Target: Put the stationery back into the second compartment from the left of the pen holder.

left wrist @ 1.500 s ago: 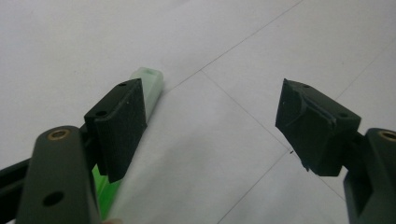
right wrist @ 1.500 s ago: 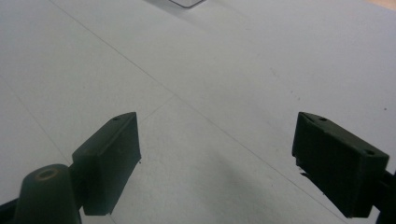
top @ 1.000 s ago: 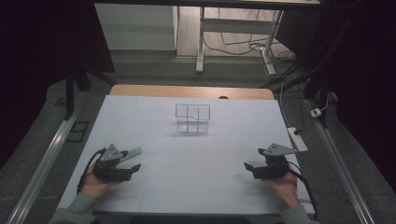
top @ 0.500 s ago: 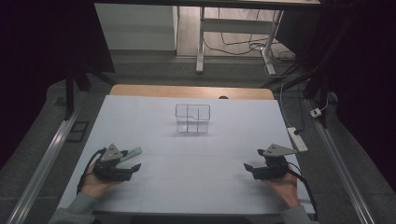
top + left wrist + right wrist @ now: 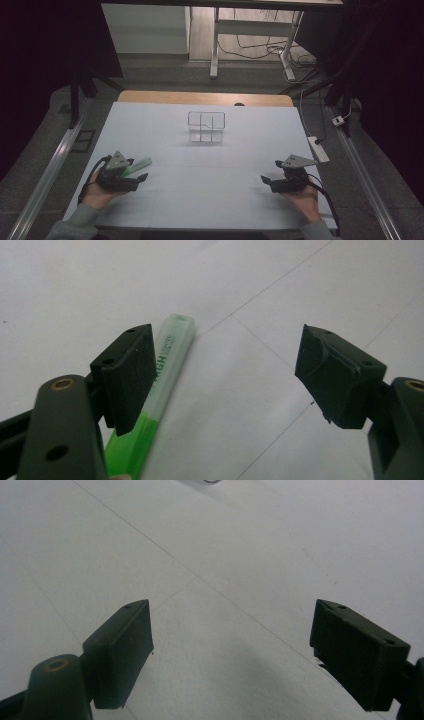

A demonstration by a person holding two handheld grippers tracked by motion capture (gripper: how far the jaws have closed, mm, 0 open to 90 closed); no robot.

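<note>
So looks like we're right at the start of a pick: the left tool [image 5: 225, 370] is spread wide with nothing in it, parked low over the table [image 5: 210, 200], and the green highlighter [image 5: 155, 405] lies flat just beside its left jaw, not between the two. My guess is the next move needs a small sideways shift to straddle the pen before squeezing. The right tool [image 5: 232, 650] is released too, over bare surface. That clear divided organizer [image 5: 206, 127] mid-table, well apart from both, seems to have nothing in its compartments.
</note>
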